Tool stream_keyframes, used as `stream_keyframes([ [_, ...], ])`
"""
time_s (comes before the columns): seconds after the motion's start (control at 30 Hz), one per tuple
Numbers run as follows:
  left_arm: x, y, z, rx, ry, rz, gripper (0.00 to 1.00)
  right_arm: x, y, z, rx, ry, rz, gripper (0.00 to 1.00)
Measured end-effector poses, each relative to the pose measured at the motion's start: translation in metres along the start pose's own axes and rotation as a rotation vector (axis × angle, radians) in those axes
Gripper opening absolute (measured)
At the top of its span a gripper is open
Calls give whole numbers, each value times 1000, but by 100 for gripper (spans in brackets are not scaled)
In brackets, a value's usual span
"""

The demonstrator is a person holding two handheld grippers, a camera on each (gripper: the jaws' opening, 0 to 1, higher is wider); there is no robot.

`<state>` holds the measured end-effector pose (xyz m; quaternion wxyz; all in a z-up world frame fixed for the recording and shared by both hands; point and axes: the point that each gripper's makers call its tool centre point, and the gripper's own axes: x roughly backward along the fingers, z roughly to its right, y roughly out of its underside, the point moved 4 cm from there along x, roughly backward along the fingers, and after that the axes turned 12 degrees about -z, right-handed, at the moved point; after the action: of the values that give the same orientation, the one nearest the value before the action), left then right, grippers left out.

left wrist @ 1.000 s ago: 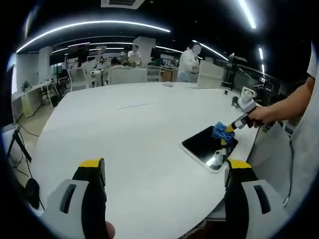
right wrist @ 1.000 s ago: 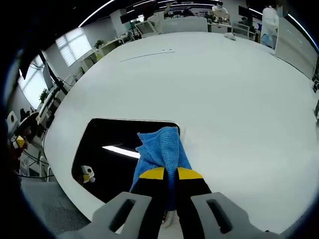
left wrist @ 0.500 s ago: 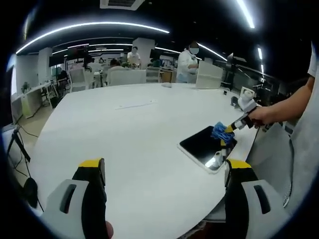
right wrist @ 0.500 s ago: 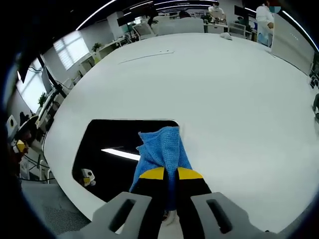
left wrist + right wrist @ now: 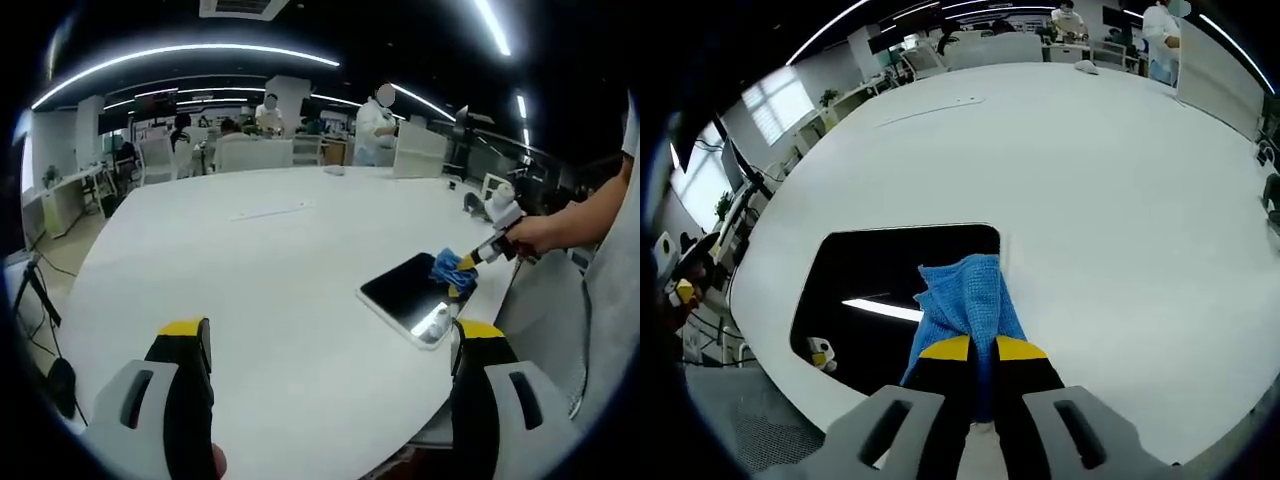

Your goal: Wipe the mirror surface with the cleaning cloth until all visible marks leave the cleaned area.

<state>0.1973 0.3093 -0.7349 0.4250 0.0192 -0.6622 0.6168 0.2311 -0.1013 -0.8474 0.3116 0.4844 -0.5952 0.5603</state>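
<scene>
White and round, the bench (image 5: 250,290) carries a dark mirror (image 5: 880,290) near its edge. On the mirror's edge rests the blue cloth (image 5: 965,305), pinched between the right gripper's (image 5: 975,349) fingers. Well away from the mirror, the left gripper's (image 5: 330,335) fingers stand spread wide, holding nothing.
</scene>
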Motion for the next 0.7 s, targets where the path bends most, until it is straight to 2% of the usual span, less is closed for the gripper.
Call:
stream_keyframes([
  [0.33,-8,2,5,-11,22,-13,99,4,9,-1,-23,-2,-11,2],
  [0.57,-10,-6,3,-17,24,0,99,6,16,-1,-46,-5,-15,2],
  [0.7,-11,-5,4,-18,34,-6,99,7,16,-1,-52,-7,-16,2],
])
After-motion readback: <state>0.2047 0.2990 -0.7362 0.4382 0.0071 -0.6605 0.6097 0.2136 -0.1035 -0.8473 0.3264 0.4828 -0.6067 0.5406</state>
